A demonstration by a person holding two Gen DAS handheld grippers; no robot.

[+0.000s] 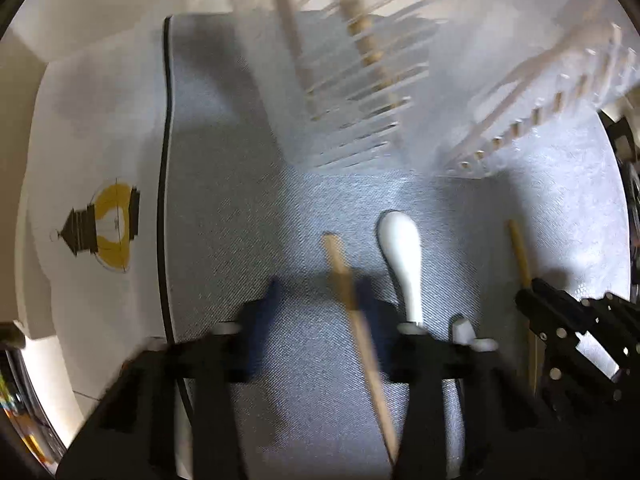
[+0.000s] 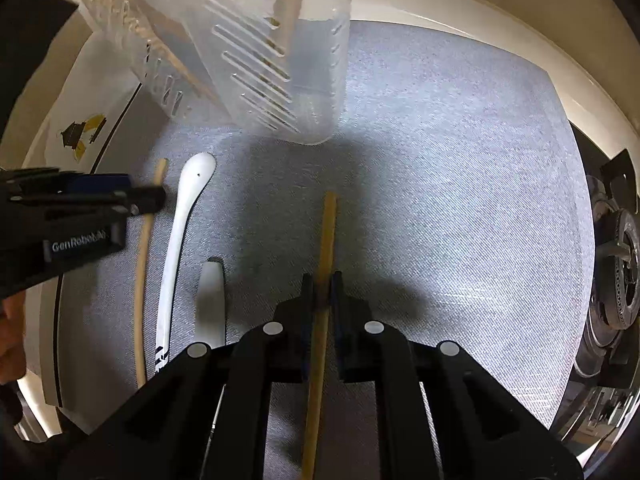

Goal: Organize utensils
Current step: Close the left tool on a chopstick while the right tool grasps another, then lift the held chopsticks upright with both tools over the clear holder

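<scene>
My right gripper (image 2: 321, 280) is shut on a wooden chopstick (image 2: 325, 248) and holds it over the grey mat (image 2: 440, 200). In the left wrist view my left gripper (image 1: 320, 292) is open, its fingers on either side of a second wooden chopstick (image 1: 340, 264) that lies on the mat (image 1: 240, 208). A white spoon (image 1: 400, 248) and another white utensil handle (image 1: 462, 330) lie to its right. The right gripper (image 1: 560, 320) with its chopstick (image 1: 520, 252) shows at the right edge. A translucent slotted utensil holder (image 2: 272, 52) with sticks inside stands at the back.
A white sheet with a yellow and black logo (image 1: 100, 228) lies left of the mat. A stove burner (image 2: 620, 272) is at the far right. The left gripper (image 2: 80, 208) shows at the left beside the lying chopstick (image 2: 144, 248) and spoon (image 2: 180, 232).
</scene>
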